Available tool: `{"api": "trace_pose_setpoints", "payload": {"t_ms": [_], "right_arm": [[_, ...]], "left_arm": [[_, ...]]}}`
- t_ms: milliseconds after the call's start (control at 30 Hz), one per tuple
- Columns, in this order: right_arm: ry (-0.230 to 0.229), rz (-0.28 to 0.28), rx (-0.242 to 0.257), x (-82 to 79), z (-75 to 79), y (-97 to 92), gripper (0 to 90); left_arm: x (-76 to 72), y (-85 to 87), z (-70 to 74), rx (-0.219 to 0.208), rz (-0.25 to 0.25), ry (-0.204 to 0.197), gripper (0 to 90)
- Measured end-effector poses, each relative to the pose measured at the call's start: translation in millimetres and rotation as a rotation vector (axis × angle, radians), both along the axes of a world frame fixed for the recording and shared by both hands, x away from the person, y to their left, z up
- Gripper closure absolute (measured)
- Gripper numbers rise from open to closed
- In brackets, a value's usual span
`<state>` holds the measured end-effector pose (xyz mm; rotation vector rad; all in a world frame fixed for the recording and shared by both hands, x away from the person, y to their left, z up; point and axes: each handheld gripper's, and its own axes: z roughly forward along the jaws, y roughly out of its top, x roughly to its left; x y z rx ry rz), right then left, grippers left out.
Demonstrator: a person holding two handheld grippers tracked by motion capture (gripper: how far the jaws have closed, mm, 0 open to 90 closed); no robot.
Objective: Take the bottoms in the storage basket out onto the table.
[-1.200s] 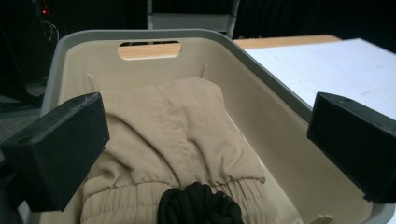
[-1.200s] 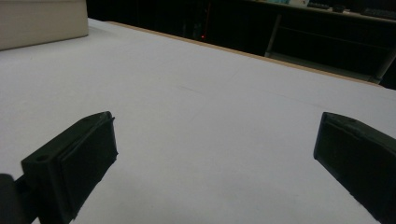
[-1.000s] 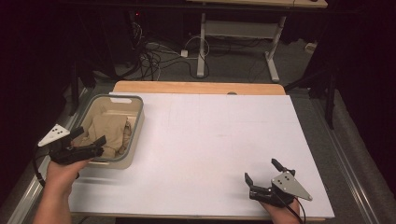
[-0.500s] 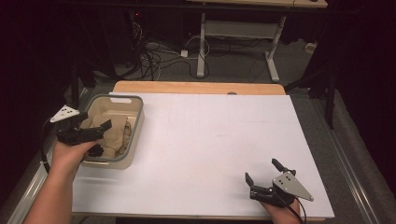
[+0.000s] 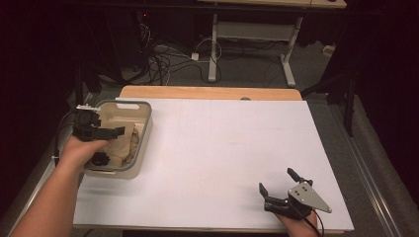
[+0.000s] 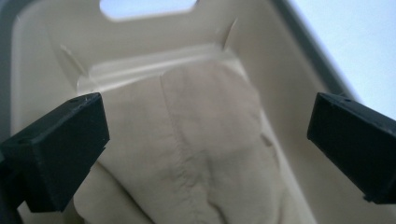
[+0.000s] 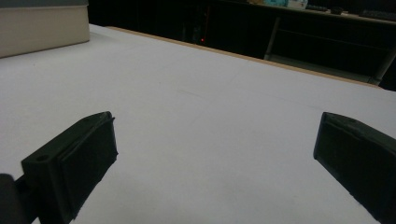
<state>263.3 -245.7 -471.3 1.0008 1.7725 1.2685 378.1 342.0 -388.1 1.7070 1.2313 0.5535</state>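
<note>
we hold the left gripper (image 5: 101,143) over the bin (image 5: 143,143), jaws spread wide above the beige cloth (image 6: 196,154) lying crumpled inside. the right gripper (image 5: 279,190) rests near the table's (image 5: 222,143) front edge, jaws apart. risk: a shallow pinch may catch one fold and slip, or a jaw may strike the bin wall.

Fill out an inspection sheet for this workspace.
Surface: white table, wooden strip along far edge.
Job's things: beige cloth crumpled inside the bin at the table's left.
Clutter: nothing seen.
Grippers: left tool open over the cloth, not touching; right tool open near the front right edge, holding nothing.
Cables: tangle on the floor beyond the table.
Surroundings: dark room, desk frame behind.
</note>
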Motion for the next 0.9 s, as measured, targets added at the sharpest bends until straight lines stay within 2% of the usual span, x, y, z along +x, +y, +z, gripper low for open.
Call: {"api": "trace_pose_setpoints", "payload": {"t_ms": [33,67,100,133,267,467,600,700,733,767,833,900], "right_arm": [[0.0,0.0,0.0,0.0,-0.1,0.1,0.4],[0.0,0.001,-0.001,0.2,-0.4,0.3,0.4],[0.0,0.0,-0.001,0.3,-0.5,0.5,0.4],[0.0,0.001,-0.002,0.3,-0.6,0.5,0.4],[0.001,0.003,-0.003,0.4,-0.7,0.5,0.4],[0.001,0.003,0.002,-0.4,-0.2,0.3,0.4],[0.002,0.005,0.001,-0.3,-0.5,0.4,0.4],[0.0,0.006,0.0,-0.6,-0.3,0.6,0.4],[0.0,0.007,-0.001,-0.8,-0.2,0.7,0.4],[0.0,0.007,-0.001,-0.9,-0.1,0.7,0.4],[0.0,0.007,-0.001,-1.1,0.0,0.8,0.4],[-0.001,0.01,0.001,-1.6,0.3,1.0,0.4]], "left_arm": [[0.0,0.0,0.0,0.0,0.0,0.0,0.0],[6.2,-1.1,0.7,0.039,0.017,0.019,0.0],[6.2,-1.1,0.7,0.039,0.017,0.019,0.0],[13.3,-1.7,2.0,0.069,0.016,0.074,0.0],[29.5,-3.1,-1.6,0.082,0.001,0.167,0.0],[50.6,-6.1,-9.2,0.149,-0.009,0.324,0.0],[58.7,-8.3,-14.3,0.176,-0.024,0.397,0.0],[65.1,-11.1,-20.5,0.218,-0.026,0.466,0.0],[66.5,-11.1,-21.9,0.217,-0.03,0.485,0.0],[68.4,-10.3,-24.5,0.195,-0.028,0.51,0.0],[69.6,-10.2,-26.5,0.188,-0.021,0.524,0.0],[72.5,-12.1,-30.5,0.231,-0.007,0.571,0.0]]}}
